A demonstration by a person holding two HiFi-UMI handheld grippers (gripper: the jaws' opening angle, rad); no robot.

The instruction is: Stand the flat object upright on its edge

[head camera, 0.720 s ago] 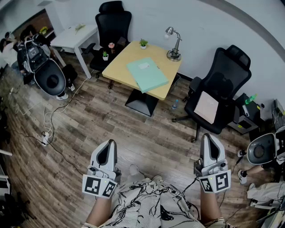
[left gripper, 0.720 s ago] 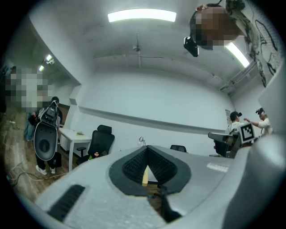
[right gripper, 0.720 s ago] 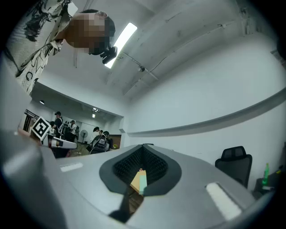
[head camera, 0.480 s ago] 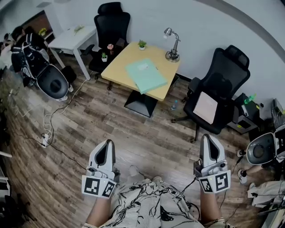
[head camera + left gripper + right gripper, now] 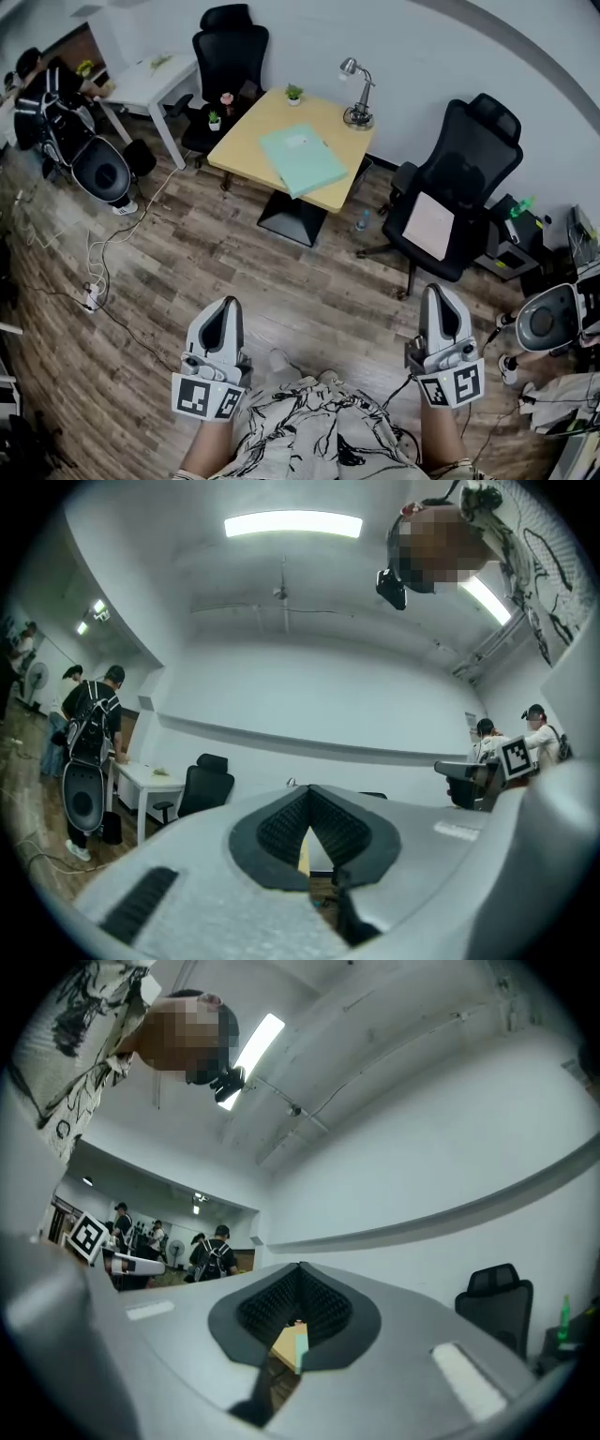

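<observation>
Little has changed since the earlier frames. My left hand-held gripper (image 5: 228, 307) and my right hand-held gripper (image 5: 441, 292) hang low over my lap as before, both with jaws closed on nothing. The teal folder (image 5: 302, 159) lies flat where it lay on the yellow worktop (image 5: 255, 127), toward the near right edge, with one corner reaching that edge. Only the room has slid slightly left in the head view.

At the far left a white desk (image 5: 141, 80) stands by the wall. Nearer me a round black machine (image 5: 98, 169) sits on the wood floor (image 5: 216, 253), with cables (image 5: 98, 272) trailing beside it. A black chair (image 5: 225, 47) stands behind the worktop's left corner. A small plant (image 5: 293, 92) and a desk lamp (image 5: 356, 98) stand along the far edge, apart from the folder. A water bottle (image 5: 361, 220) stands on the floor by the right corner, and a second black chair (image 5: 459, 178) is just right of it. Bare floorboards stretch from my hand-held grippers to the worktop's near edge.
</observation>
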